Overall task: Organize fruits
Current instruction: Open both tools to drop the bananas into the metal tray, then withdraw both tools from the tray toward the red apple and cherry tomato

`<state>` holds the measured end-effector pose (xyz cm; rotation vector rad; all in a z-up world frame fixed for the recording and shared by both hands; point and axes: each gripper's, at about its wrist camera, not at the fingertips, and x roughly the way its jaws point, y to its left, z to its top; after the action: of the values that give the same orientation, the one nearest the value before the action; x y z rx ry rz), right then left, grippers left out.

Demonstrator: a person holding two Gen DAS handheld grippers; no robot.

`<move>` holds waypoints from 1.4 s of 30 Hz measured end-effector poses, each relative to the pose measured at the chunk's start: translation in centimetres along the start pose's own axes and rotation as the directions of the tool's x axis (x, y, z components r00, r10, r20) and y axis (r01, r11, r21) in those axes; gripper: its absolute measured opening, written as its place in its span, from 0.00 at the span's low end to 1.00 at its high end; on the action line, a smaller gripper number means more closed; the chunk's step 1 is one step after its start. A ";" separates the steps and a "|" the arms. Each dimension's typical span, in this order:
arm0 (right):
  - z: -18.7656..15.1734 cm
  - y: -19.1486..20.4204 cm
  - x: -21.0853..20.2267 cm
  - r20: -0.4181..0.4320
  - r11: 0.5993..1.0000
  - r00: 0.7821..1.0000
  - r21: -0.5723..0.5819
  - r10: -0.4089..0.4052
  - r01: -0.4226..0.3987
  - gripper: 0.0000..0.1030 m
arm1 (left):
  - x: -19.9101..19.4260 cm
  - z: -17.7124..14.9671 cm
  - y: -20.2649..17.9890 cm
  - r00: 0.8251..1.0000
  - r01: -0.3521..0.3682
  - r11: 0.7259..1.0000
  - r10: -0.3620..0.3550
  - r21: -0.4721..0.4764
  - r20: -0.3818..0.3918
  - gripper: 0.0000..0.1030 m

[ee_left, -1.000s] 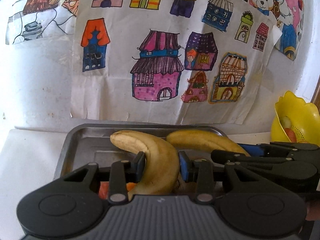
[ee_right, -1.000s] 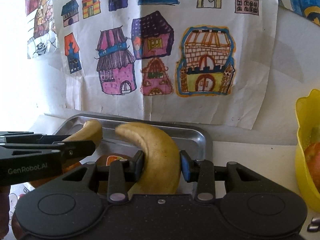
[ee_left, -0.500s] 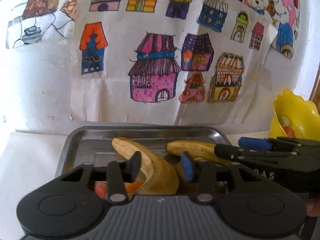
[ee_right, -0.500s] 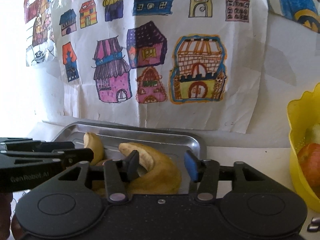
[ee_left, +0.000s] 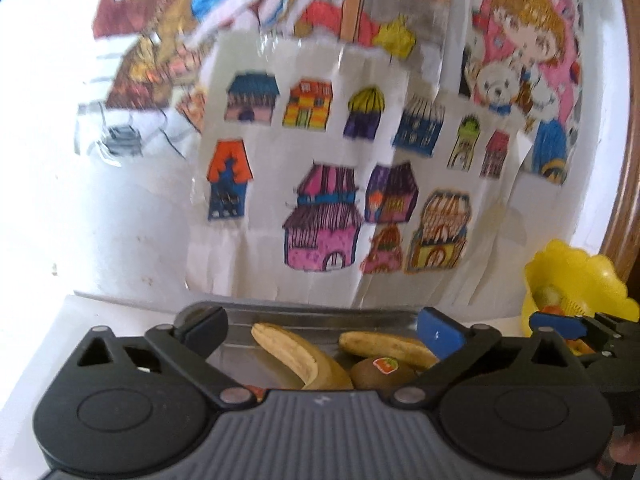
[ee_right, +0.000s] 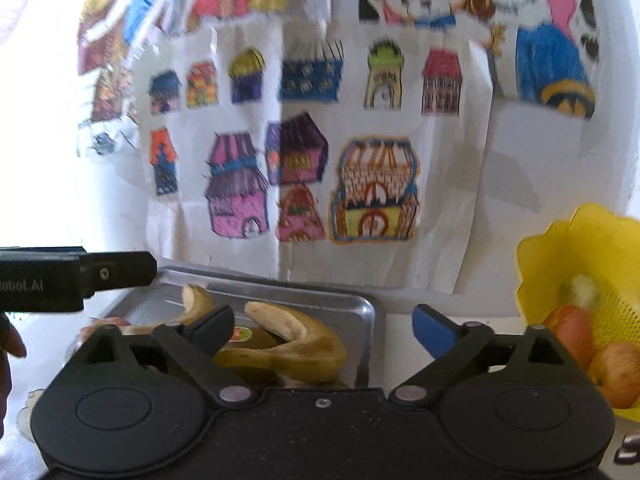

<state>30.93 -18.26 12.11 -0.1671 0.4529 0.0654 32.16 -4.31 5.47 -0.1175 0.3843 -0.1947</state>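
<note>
A white surface (ee_left: 100,320) runs up to a white wall covered with children's coloured drawings of houses (ee_left: 320,216) and cartoon figures. Both views are slightly blurred.

On the surface sits one shallow rectangular metal tray (ee_right: 352,304). In it lie two yellow bananas: the left wrist view shows one curved banana (ee_left: 296,356) near the middle and a second banana (ee_left: 384,346) to its right, with one brown kiwi bearing a small sticker (ee_left: 380,372) between them. A little red fruit shows at the tray's left edge, too hidden to count.

To the right, apart from the tray, stands one yellow scalloped plastic basket (ee_right: 592,248) holding at least two reddish apples (ee_right: 612,372); further contents are unclear.

The left gripper (ee_left: 322,330) has its fingers spread wide and holds nothing, above the tray. The right gripper (ee_right: 320,326) is likewise spread wide and empty, with the bananas beyond it.
</note>
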 end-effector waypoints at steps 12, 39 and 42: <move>-0.2 1.7 -8.3 0.097 1.000 0.995 -0.023 -0.012 0.015 0.99 | -7.9 -0.3 -0.6 0.994 -0.078 0.997 0.076 0.022 0.078 1.00; -9.5 5.9 -19.9 -0.024 0.998 0.999 -0.048 -0.032 0.030 0.99 | -18.4 -8.5 4.9 0.984 -0.170 0.985 0.172 0.033 -0.055 1.00; -10.8 6.8 -19.2 -0.082 0.998 0.996 -0.052 -0.025 0.021 0.99 | -18.1 -9.3 5.3 0.981 -0.156 0.987 0.158 0.027 -0.110 1.00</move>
<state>8.38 -13.98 10.07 -0.2257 0.5316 0.0474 12.99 3.94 2.60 -0.0576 0.5007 -0.0491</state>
